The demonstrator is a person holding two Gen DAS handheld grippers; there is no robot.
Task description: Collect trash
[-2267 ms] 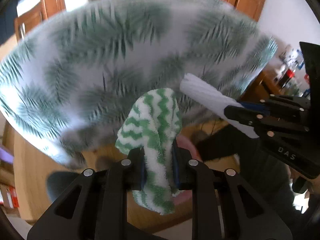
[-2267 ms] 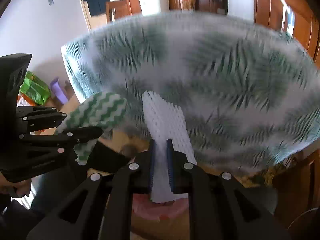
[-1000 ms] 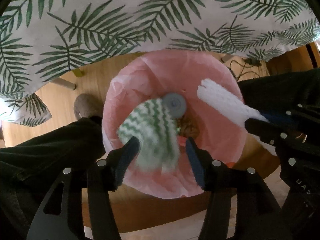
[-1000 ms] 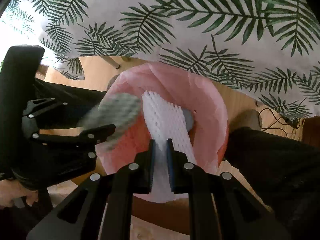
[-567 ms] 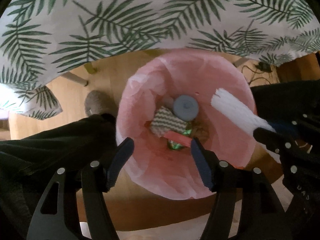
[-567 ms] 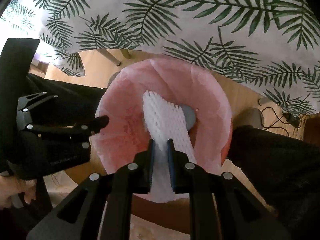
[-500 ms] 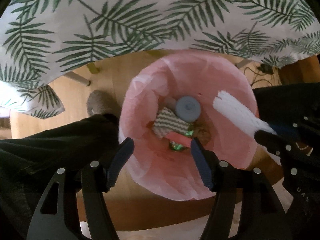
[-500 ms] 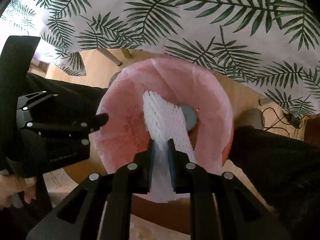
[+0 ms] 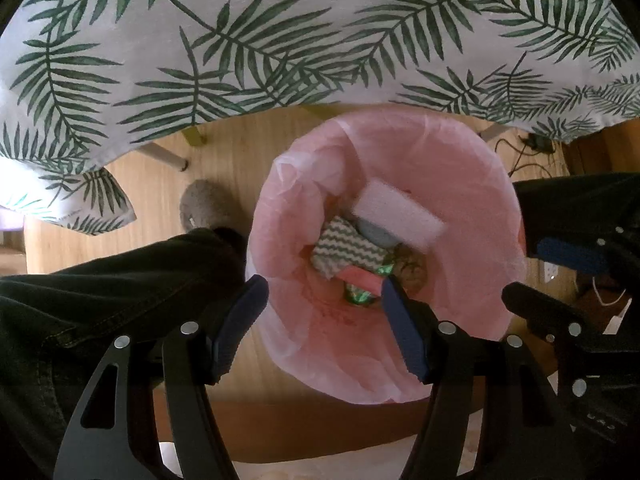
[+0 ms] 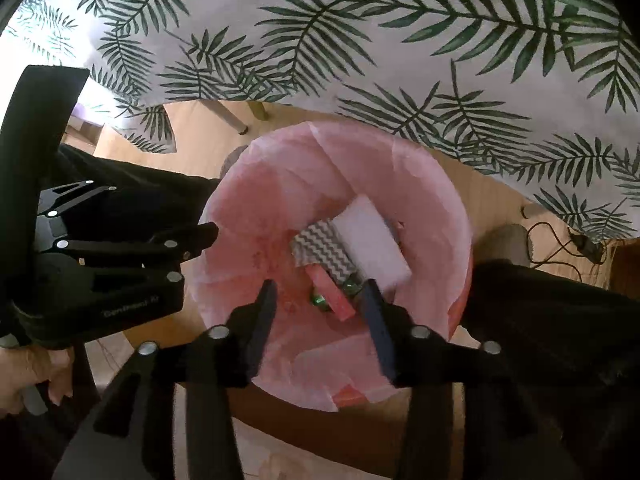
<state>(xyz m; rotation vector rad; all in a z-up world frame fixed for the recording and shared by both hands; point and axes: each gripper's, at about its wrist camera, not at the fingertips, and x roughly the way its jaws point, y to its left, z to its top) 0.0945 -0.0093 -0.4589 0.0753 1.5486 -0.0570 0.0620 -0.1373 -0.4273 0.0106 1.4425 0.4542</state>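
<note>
Clearly well along, judging by the bin point(image 9: 400, 376): pink-lined, standing on the wooden floor point(image 9: 224, 168) at the near edge of the leaf-print cloth point(image 9: 280, 32) over the bench, and already holding several pieces. Lying at the bottom: a zigzag rag point(image 9: 346, 246), a white foam sheet point(image 9: 398, 216) partly blurred and tilted across a grey disc point(image 9: 376, 234), a pink strip point(image 9: 362, 278), a green wrapper point(image 9: 358, 296) and some brown scraps point(image 9: 412, 264). Hard to tell whether the foam sheet has settled or is mid-fall. Seen from the right wrist too: foam sheet point(image 10: 372, 244) just right of the rag point(image 10: 324, 254), both inside the bin point(image 10: 280, 380).

Left gripper point(image 9: 322, 320) above the near rim of the bin, jaws spread wide, gripping nothing, touching nothing. Right gripper point(image 10: 320, 312) likewise over the bin, jaws wide apart and empty, foam sheet well below the tips. Both visible side by side in each wrist view, left gripper point(image 10: 208, 236) at the left rim.

Nothing left in either grip, so this load counts as delivered. Whether more trash waits on the bench: impossible to say, its top being out of view.
</note>
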